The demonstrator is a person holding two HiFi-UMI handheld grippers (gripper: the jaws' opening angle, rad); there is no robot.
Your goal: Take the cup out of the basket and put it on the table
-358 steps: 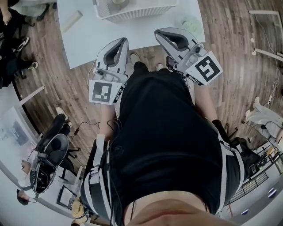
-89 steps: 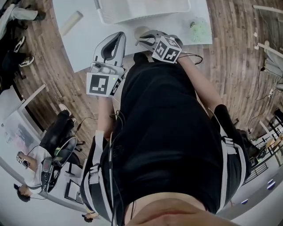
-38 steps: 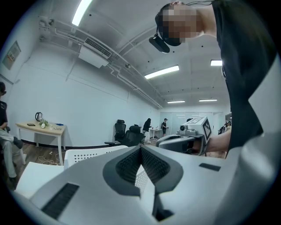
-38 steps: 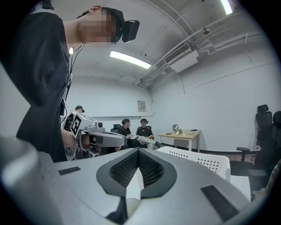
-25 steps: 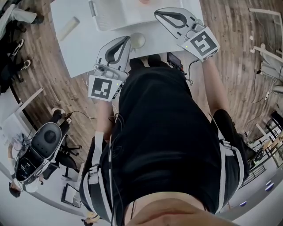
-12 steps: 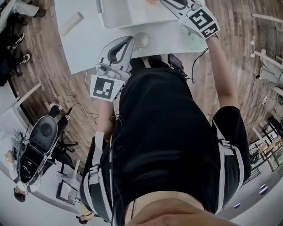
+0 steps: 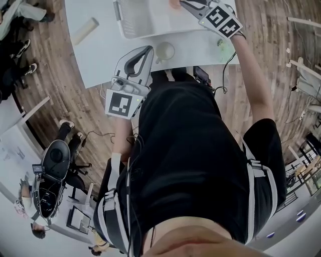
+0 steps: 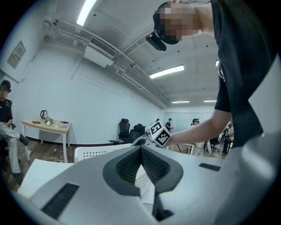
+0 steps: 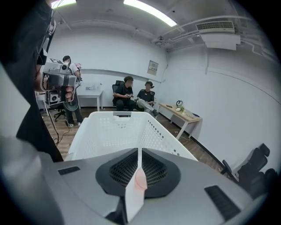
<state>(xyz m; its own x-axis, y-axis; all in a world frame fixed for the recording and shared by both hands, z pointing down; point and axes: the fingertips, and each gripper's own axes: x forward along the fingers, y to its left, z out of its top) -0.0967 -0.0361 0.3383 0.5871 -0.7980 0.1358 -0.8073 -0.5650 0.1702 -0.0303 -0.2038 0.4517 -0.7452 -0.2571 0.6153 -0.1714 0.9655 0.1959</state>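
Note:
A pale cup point(image 7: 164, 50) stands on the white table point(image 7: 100, 55) near its front edge, just right of my left gripper point(image 7: 148, 49). That gripper point(image 8: 141, 148) is shut and empty, with its tips meeting. The white perforated basket point(image 7: 145, 22) sits further back. My right gripper point(image 7: 187, 4) reaches over the basket's right part, shut with nothing held. In the right gripper view its jaws point(image 9: 139, 152) point down into the basket point(image 9: 109, 127), and a pink thing point(image 9: 139, 180) shows through the slit between them. The same pink thing point(image 7: 174, 3) lies in the basket beside the tips.
A pale roll point(image 7: 84, 30) lies on the table's left part and a green object point(image 7: 223, 43) near its right edge. A dark device point(image 7: 201, 74) with a cable hangs at the table's front edge. People sit and stand around the room beyond the table.
My right gripper has moved away from me and downward, from above the table's front part to over the basket. The left gripper and the pale cup have stayed about where they were.

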